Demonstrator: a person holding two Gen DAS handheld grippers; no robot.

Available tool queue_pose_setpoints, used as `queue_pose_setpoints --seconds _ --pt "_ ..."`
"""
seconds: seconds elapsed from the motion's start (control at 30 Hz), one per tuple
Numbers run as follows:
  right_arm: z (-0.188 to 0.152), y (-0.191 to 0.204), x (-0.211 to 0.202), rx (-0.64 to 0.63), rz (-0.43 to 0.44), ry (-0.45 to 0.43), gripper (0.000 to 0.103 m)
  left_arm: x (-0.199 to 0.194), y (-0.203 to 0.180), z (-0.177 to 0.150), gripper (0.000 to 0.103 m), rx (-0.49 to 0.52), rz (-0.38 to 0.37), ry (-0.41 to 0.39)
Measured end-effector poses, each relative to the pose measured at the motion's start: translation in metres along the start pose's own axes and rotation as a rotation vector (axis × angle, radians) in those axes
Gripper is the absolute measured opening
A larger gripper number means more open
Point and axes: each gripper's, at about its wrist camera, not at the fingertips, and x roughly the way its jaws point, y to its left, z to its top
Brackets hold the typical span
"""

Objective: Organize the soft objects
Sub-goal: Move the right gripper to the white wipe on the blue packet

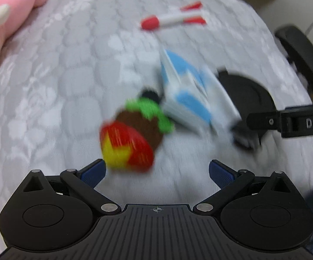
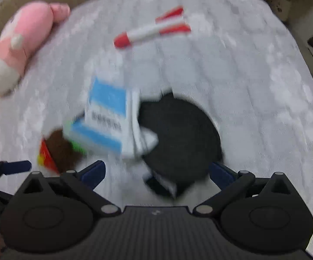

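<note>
Both views are blurred. A soft toy [image 1: 132, 134] with a red and yellow end, brown middle and green frill lies on the grey quilted bed just ahead of my left gripper [image 1: 156, 172], which is open with nothing between its fingers. Behind it leans a blue and white pack [image 1: 189, 93] against a black round cushion [image 1: 247, 95]. My right gripper [image 2: 156, 172] is open, hovering over the black cushion [image 2: 182, 134], with the pack [image 2: 111, 119] and the toy [image 2: 59, 149] to its left. A red and white plush rocket [image 1: 173, 18] [image 2: 152, 30] lies farther back.
A pink plush animal [image 1: 7, 17] [image 2: 24, 41] lies at the bed's far left edge. A black chair [image 1: 301, 56] stands off the right side. The other gripper's arm [image 1: 286, 121] reaches in from the right. Cardboard boxes stand behind the bed [image 2: 254, 75].
</note>
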Motion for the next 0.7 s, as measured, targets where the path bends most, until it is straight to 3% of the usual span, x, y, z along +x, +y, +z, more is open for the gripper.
queue_pose_setpoints --seconds 0.2,0.43,0.7 --pt "0.024 0.006 0.024 -0.042 -0.035 -0.038 0.103 0.016 0.016 0.0 0.103 -0.062 -0.048 0.032" --pt "0.028 0.008 0.065 -0.089 -0.094 0.02 0.103 0.026 0.021 -0.001 0.103 -0.07 -0.061 0.043" --pt "0.018 -0.008 0.075 0.064 -0.056 0.001 0.103 0.029 0.027 0.001 0.103 -0.079 -0.098 0.052"
